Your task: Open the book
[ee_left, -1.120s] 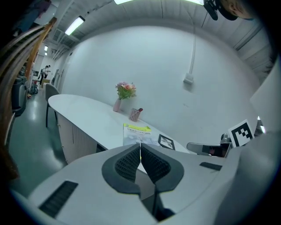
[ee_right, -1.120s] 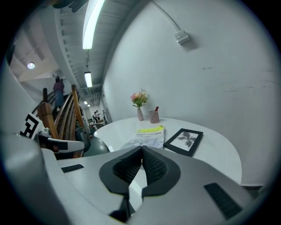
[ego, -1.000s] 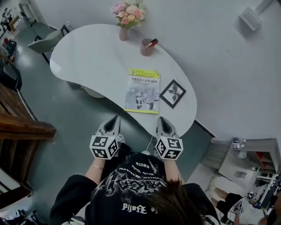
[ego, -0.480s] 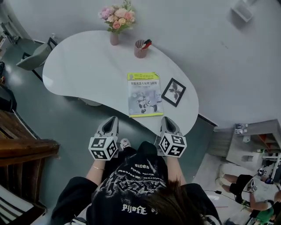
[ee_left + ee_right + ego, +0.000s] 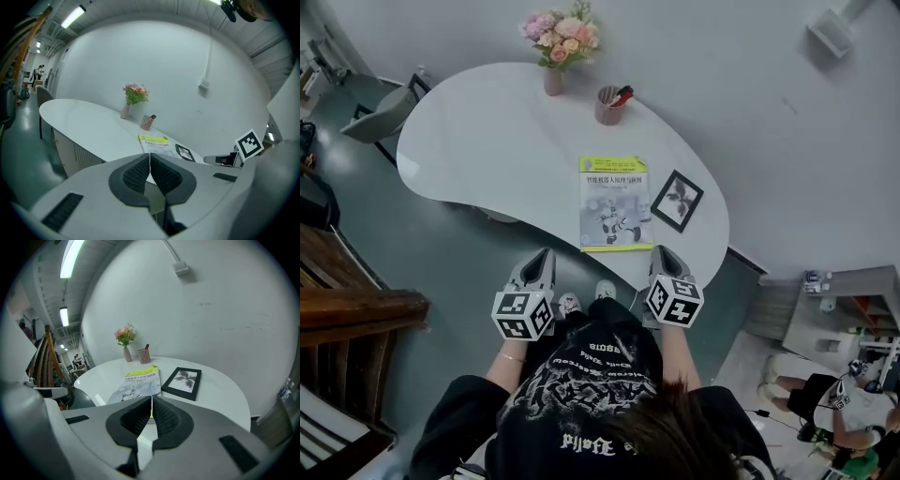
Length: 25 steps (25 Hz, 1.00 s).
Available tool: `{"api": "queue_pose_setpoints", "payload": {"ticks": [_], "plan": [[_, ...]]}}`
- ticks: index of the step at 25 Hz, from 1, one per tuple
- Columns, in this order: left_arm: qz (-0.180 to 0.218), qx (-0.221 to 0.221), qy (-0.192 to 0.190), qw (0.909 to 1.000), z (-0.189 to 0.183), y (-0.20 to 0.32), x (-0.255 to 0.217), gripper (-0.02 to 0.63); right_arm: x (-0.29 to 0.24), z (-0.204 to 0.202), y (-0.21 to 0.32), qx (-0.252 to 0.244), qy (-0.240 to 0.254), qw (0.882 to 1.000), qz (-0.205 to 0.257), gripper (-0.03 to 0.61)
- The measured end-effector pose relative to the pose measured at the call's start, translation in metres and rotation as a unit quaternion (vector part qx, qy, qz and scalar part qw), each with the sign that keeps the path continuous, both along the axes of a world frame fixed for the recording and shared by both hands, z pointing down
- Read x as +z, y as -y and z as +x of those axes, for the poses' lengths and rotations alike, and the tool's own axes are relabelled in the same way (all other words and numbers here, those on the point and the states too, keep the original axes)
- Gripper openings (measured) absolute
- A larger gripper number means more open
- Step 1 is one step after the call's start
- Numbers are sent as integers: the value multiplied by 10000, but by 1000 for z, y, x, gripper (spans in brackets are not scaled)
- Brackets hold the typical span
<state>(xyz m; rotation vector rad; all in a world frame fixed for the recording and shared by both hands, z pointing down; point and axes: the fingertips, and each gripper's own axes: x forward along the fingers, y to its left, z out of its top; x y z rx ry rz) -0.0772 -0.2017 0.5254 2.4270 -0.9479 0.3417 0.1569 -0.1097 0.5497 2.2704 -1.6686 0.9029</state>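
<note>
A closed book (image 5: 615, 202) with a yellow-and-grey cover lies flat near the front edge of the white curved table (image 5: 497, 131). It shows too in the left gripper view as the book (image 5: 155, 142) and in the right gripper view as the book (image 5: 136, 384). My left gripper (image 5: 541, 260) hangs off the table's front edge, left of the book, jaws shut and empty. My right gripper (image 5: 666, 259) hovers at the table edge just right of the book's near corner, also shut on nothing. Neither touches the book.
A black picture frame (image 5: 677, 200) lies right of the book. A pen cup (image 5: 610, 104) and a vase of pink flowers (image 5: 557, 47) stand at the back. A grey chair (image 5: 375, 117) is at the table's far left. Grey floor lies below the table edge.
Both grippers have edged toward the table, the right one dipping and turning a little. The view has shifted, so the book now lies squarer in front of me.
</note>
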Motion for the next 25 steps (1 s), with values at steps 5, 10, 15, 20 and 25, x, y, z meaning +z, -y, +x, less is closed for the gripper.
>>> {"api": "queue_pose_setpoints", "payload": {"ticks": [5, 10, 15, 20, 25], "plan": [[69, -87, 25, 9999, 10, 8, -7, 25, 11, 4, 3, -189, 145, 9990, -381, 40], [109, -92, 103, 9998, 19, 9, -7, 25, 15, 12, 13, -274, 224, 9983, -467, 91], [4, -259, 144, 9996, 19, 2, -2, 25, 16, 23, 15, -268, 272, 9977, -562, 109], [39, -359, 247, 9990, 17, 4, -1, 25, 21, 26, 26, -348, 390, 9969, -593, 112], [34, -427, 339, 9985, 16, 5, 1, 25, 36, 22, 33, -467, 617, 9933, -855, 117]]}}
